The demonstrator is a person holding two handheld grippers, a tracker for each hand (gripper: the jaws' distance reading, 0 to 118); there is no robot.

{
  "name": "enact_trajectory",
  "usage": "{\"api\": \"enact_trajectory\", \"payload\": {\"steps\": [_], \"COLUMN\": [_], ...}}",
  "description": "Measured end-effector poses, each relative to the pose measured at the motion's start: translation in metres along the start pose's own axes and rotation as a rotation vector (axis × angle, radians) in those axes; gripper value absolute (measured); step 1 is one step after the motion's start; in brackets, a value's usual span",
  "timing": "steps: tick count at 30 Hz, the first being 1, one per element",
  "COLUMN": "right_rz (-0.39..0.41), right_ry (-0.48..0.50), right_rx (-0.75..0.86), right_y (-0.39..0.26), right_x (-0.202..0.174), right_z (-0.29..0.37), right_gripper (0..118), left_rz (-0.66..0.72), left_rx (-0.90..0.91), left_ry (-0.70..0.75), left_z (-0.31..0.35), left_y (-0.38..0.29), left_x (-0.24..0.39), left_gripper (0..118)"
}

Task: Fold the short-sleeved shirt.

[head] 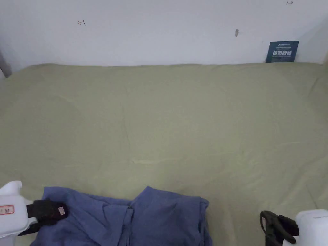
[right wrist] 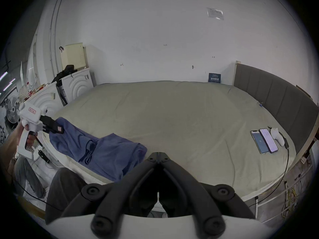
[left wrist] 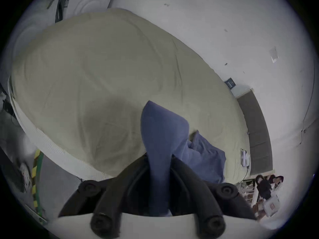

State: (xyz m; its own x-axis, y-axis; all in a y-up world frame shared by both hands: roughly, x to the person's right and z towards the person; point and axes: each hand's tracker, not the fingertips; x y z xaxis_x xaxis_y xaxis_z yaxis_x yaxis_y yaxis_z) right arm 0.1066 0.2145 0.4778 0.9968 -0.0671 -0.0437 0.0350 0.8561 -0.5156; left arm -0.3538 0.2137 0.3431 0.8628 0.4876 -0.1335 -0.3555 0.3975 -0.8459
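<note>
Jaws of the left gripper (left wrist: 159, 172) are pinched on a fold of the blue shirt (head: 153, 217), the cloth running up between them in the left gripper view. In the head view this gripper (head: 48, 213) sits at the lower left, over the shirt's left edge, and in the right gripper view it (right wrist: 55, 130) lifts that edge a little off the bed (head: 166, 128). The right gripper (right wrist: 158, 154) has its jaws pressed together with nothing between them, their tips meeting in its own view; it hangs near the shirt's right side without touching it. In the head view it (head: 275, 227) is at the lower right, apart from the cloth. The shirt lies bunched at the near edge of the bed, on the olive sheet, with a dark print (right wrist: 88, 149) on it. A small dark sign (head: 282, 51) leans on the white wall at the far side. Two phones (right wrist: 264, 140) lie side by side on the sheet near the grey headboard (right wrist: 276, 96).
</note>
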Motion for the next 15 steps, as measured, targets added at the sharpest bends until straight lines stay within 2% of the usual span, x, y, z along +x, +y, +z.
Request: {"api": "enact_trajectory", "payload": {"steps": [8,15], "right_rz": [-0.009,-0.050], "right_ry": [0.000,-0.026], "right_rx": [0.016,0.003], "right_y": [-0.001,-0.007], "right_x": [0.002,0.018], "right_z": [0.010,0.012], "right_gripper": [0,0], "left_rz": [-0.173,-0.308], "left_rx": [-0.088,-0.212], "left_ry": [-0.072,-0.077], "left_z": [-0.007,-0.069], "left_y": [-0.004,-0.027], "left_x": [0.095,0.160], "left_gripper": [9,9]}}
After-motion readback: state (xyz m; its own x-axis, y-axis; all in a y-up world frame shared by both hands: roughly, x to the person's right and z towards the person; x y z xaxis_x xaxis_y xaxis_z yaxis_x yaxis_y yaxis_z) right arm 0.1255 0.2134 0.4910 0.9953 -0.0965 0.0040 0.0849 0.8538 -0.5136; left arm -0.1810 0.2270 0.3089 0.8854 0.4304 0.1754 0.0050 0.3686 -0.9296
